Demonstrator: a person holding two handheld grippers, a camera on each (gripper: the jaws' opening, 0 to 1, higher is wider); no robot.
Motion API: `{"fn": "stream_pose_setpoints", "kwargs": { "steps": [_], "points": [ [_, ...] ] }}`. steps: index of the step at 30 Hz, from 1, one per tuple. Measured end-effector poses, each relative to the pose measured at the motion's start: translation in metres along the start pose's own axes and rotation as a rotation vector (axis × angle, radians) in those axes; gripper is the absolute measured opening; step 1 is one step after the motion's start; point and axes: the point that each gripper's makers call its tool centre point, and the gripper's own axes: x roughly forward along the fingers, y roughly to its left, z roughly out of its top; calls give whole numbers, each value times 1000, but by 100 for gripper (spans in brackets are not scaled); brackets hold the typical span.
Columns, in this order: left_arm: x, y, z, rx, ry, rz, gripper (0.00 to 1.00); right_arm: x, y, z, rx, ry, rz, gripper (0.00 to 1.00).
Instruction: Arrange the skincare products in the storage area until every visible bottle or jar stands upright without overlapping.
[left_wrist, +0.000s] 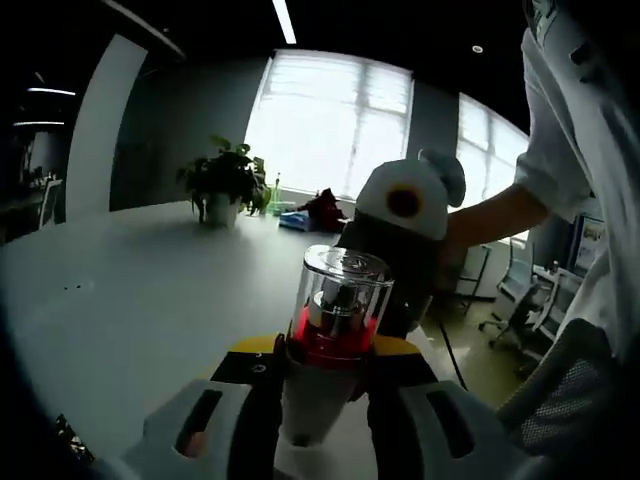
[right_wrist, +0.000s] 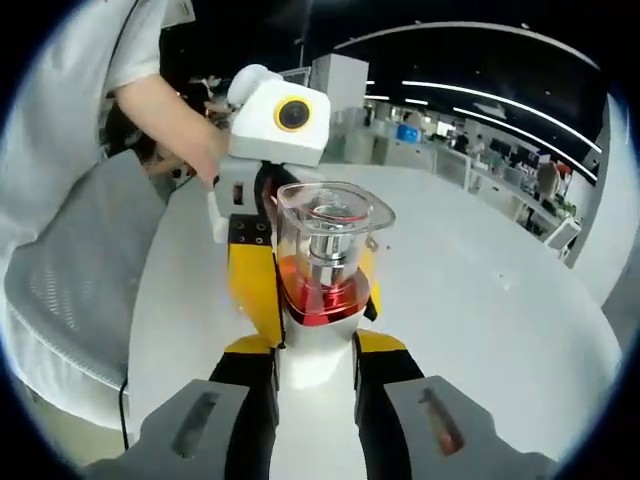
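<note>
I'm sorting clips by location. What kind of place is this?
Most likely an open-plan office. The large white table carries a potted green plant, swivel office chairs stand near the wide bright windows, and long ceiling strip lights run over distant desks.

In my left gripper view, the bottle (left_wrist: 335, 345) with the clear cap stands right between my jaws and blocks the way ahead. Just behind it, at 12 o'clock, my other gripper (left_wrist: 395, 255) closes that side too. The white table (left_wrist: 120, 290) is wide and bare toward 10 o'clock, with a potted plant (left_wrist: 222, 185) far off. In my right gripper view, the bottle (right_wrist: 322, 270) and my left gripper (right_wrist: 262, 175) stand in front, and the table (right_wrist: 470, 290) is open toward 2 o'clock.
</note>
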Motion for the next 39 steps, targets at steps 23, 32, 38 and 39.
{"fn": "stream_pose_setpoints", "kwargs": {
  "steps": [23,32,38,39],
  "points": [
    [-15,7,10,-33,-3,45,35,-4,3,0,92,38,-24,41],
    [-37,3,6,-63,9,97,47,-11,10,2,124,83,-78,62],
    [-63,-7,8,-91,-5,144,50,-21,24,8,172,106,-122,69],
    [-67,-7,7,-94,-7,152,51,-22,26,8,183,109,-130,70]
  ]
}}
